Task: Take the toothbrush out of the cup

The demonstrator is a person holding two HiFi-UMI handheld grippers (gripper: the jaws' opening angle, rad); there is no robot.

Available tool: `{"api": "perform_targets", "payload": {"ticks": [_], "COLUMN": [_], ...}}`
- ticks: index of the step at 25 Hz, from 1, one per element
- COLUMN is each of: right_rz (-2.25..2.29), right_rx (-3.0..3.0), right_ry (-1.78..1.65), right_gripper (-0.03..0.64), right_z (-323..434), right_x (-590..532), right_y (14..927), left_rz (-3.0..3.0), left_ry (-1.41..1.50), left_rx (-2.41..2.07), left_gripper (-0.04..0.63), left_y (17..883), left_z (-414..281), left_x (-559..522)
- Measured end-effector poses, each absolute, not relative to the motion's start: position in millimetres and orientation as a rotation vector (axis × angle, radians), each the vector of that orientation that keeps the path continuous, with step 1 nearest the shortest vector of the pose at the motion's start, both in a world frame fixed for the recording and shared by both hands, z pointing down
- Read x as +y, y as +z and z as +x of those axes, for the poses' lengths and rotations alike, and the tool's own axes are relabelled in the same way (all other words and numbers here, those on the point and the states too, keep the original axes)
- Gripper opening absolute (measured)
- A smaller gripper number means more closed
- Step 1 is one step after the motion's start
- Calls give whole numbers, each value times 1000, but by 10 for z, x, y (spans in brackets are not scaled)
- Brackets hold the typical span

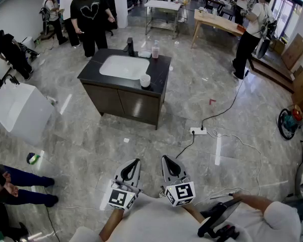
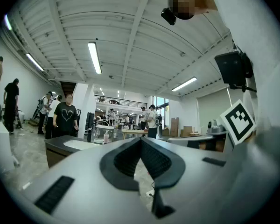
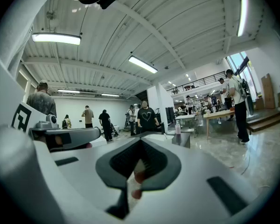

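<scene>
A white cup [image 1: 145, 80] stands near the front right edge of the dark sink counter [image 1: 161, 72], far across the floor from me. No toothbrush can be made out in it at this distance. My left gripper [image 1: 136, 161] and right gripper [image 1: 165, 158] are held side by side low in the head view, well short of the counter and pointing toward it. The left gripper [image 2: 141, 139] has its jaws together with nothing between them. So does the right gripper [image 3: 141, 141]. The counter [image 2: 67, 146] shows far off in the left gripper view.
A faucet [image 1: 130, 47] and a pink bottle [image 1: 155, 49] stand at the counter's back. A power strip [image 1: 198, 131] with cables lies on the floor right of the counter. A white tub [image 1: 20, 112] stands at left. Several people stand around the room, one behind the counter [image 1: 90, 14].
</scene>
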State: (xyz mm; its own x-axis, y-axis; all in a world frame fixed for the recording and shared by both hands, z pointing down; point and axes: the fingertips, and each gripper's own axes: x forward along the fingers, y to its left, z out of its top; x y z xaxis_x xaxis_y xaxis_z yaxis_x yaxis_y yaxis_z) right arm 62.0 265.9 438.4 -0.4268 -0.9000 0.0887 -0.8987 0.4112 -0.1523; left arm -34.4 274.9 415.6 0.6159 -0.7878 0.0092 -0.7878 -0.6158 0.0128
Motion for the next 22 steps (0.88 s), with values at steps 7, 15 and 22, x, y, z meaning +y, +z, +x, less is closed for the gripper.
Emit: {"api": "perform_targets", "payload": {"ticks": [7,15,22], "right_rz": [-1675,-1688,-1717], "right_rx": [2636,2623,2612], "right_ry": [-278,-280,-243], "right_gripper": [3,5,5], "right_z": [590,584,583], "right_x": [2656,2670,2663], "right_y": [4365,4372,4332], "left_rz": [2811,2804,2803], "left_ry": [-1,5,3], "left_rx": [-1368,-1359,-1383], "left_gripper": [-5,-5,-5], "left_y": [4134,4175,4170], "left_z": [-366,-396,-525], "left_x": [2740,2746,2697]}}
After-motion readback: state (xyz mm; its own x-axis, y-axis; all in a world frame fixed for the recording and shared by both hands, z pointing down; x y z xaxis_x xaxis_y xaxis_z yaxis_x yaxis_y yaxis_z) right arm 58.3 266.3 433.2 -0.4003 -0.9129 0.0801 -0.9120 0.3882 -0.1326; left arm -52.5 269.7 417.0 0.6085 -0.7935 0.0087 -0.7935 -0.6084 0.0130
